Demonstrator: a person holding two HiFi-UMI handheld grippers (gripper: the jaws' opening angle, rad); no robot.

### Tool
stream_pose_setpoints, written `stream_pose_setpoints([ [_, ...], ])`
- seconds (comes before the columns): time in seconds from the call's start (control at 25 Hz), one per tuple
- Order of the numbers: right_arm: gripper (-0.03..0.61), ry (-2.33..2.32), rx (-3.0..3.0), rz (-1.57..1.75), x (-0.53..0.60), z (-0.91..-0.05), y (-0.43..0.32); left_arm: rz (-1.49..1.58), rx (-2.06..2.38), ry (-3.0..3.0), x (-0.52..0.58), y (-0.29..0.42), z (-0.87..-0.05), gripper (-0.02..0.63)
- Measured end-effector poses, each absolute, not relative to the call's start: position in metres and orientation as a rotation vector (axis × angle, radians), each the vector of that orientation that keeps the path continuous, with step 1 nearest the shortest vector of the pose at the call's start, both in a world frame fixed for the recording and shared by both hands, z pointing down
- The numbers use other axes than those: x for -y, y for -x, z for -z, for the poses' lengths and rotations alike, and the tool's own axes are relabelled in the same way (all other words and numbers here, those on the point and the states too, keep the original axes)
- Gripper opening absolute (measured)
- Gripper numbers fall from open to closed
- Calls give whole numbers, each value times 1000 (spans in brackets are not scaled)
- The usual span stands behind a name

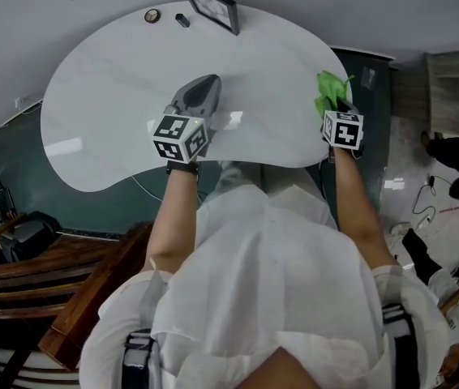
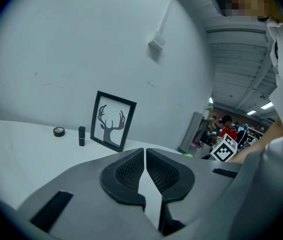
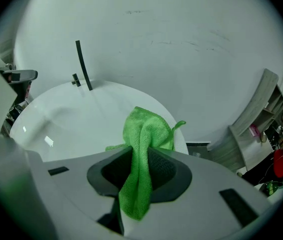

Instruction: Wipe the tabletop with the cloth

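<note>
My right gripper [image 3: 139, 158] pinches the green cloth [image 3: 149, 129] at the tabletop's [image 1: 108, 120] 3 o'clock edge, probably ready to wipe. My left gripper [image 2: 145, 156], jaws together on nothing, hangs toward 6 o'clock, out of the way.

Shows a glossy white, rounded tabletop [image 1: 108, 120] bearing at its far edge an upright black-framed antler picture [image 1: 208, 4], a small dark cylinder [image 1: 182, 20] just left of it and a tape roll [image 1: 152, 15] farther left.
</note>
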State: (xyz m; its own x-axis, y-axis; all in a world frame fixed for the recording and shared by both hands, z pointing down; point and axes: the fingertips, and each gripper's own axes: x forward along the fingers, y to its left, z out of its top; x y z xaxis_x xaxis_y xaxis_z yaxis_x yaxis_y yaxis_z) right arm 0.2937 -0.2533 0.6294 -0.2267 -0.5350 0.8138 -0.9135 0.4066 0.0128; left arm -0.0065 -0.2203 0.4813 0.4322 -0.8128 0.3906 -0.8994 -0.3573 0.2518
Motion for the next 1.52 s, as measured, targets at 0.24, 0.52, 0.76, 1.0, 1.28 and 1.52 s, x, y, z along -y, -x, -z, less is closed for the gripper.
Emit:
stream_pose_setpoints([
  [0.24, 84, -1172, 1932, -611, 244, -629, -242, -274, 1482, -2248, 208, 34, -479, 20],
  [0.52, 84, -1084, 1991, -596, 231, -627, -168, -276, 1522, -2219, 190, 73, -480, 20],
  [0.76, 86, -1046, 2036, -618, 222, -626, -108, -281, 1547, -2201, 177, 106, -482, 20],
  [1.0, 85, -994, 2071, -588, 207, -622, -49, -290, 1568, -2183, 159, 141, -483, 20],
  [1.28, 85, -927, 2109, -576, 190, -619, 12, -298, 1578, -2169, 146, 176, -487, 20],
  [1.52, 84, -806, 2156, -539, 162, -617, 71, -300, 1579, -2171, 138, 198, -486, 20],
])
